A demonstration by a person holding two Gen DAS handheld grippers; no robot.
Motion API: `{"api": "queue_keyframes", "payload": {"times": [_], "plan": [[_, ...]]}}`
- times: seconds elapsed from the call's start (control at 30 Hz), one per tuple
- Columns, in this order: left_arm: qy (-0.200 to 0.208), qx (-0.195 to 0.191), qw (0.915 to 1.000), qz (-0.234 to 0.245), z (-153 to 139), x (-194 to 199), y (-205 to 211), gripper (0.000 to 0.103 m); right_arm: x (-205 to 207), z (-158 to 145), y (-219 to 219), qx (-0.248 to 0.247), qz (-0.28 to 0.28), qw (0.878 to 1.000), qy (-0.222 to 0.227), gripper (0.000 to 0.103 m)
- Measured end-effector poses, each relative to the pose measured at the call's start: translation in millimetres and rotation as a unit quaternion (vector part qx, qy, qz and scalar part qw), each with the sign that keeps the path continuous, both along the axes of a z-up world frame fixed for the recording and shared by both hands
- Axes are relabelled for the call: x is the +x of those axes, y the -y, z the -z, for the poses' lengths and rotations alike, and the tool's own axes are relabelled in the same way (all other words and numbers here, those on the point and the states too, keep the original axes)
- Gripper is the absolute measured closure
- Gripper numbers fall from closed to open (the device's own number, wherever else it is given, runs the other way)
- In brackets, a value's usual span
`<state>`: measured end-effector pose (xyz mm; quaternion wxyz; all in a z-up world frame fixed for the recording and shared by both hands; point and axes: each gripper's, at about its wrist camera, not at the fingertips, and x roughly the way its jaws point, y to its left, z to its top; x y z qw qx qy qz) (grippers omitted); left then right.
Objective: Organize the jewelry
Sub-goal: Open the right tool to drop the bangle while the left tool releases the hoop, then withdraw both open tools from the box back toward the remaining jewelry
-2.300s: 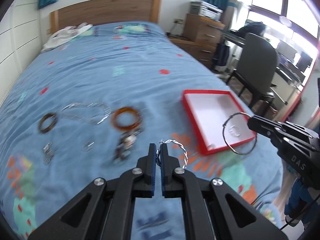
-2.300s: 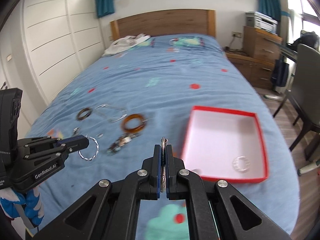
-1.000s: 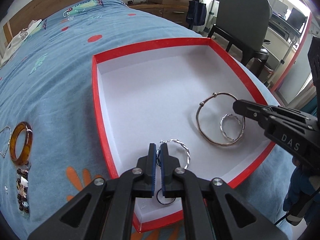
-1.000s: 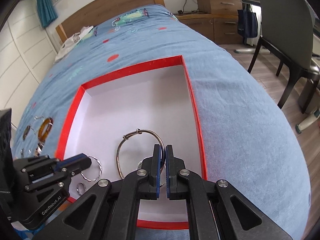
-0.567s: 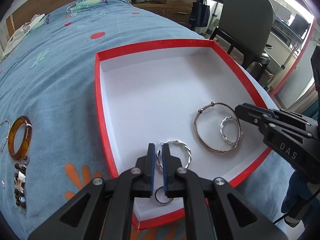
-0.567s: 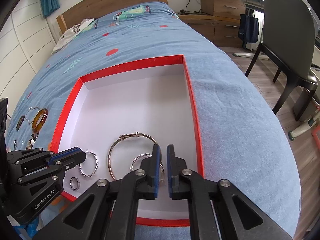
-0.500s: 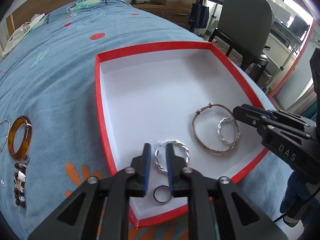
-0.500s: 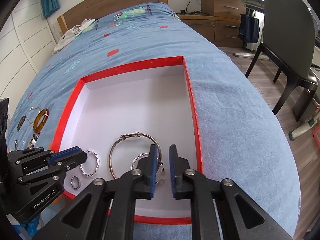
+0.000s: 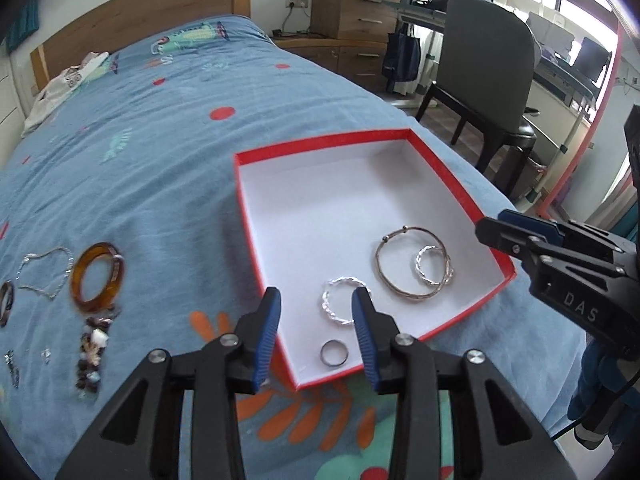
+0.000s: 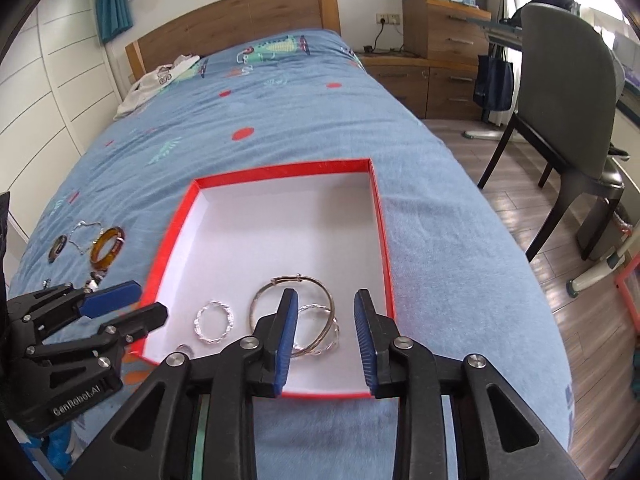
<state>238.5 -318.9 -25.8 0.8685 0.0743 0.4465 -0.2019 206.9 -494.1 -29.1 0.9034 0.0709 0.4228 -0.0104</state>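
We see both the left hand-held gripper (image 9: 316,322) and the right hand-held gripper (image 10: 326,330) spread wide and holding nothing above the red box (image 9: 456,178) on the bed (image 9: 152,168), where a twisted silver bangle (image 9: 340,300), a thin large bangle (image 9: 412,264) and a small ring (image 9: 334,353) lie.

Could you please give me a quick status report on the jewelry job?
Left gripper and right gripper open, empty. Four pieces in red box. Amber bangle, chain, beads on bed. No obstruction.

You're in a home bedroom: a bed (image 10: 304,120) with wooden headboard (image 10: 240,20), drawers (image 10: 444,32), and a desk chair (image 10: 568,80).
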Motion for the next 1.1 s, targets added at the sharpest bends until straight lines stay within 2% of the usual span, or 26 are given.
{"api": "queue_keyframes", "payload": {"times": [0.27,0.7,0.83,1.1], "plan": [[0.034,0.021,0.9984,-0.040,-29.3,-29.2,-41.6,0.068,-32.1,-25.8,-18.9,0.001,-0.009,1.000,0.019,0.068],[0.067,0.039,0.9928,-0.092,-61.0,-77.8,-102.3,0.067,-77.2,-48.7,-49.9,0.009,-0.014,0.999,0.028,0.061],[0.079,0.036,0.9898,-0.113,-71.7,-89.3,-122.0,0.058,-90.5,-58.6,-61.3,0.007,-0.020,0.999,0.033,0.058],[0.090,0.025,0.9838,-0.153,-84.4,-114.4,-175.5,0.057,-112.6,-80.5,-90.0,0.000,-0.033,0.998,0.049,0.054]]}}
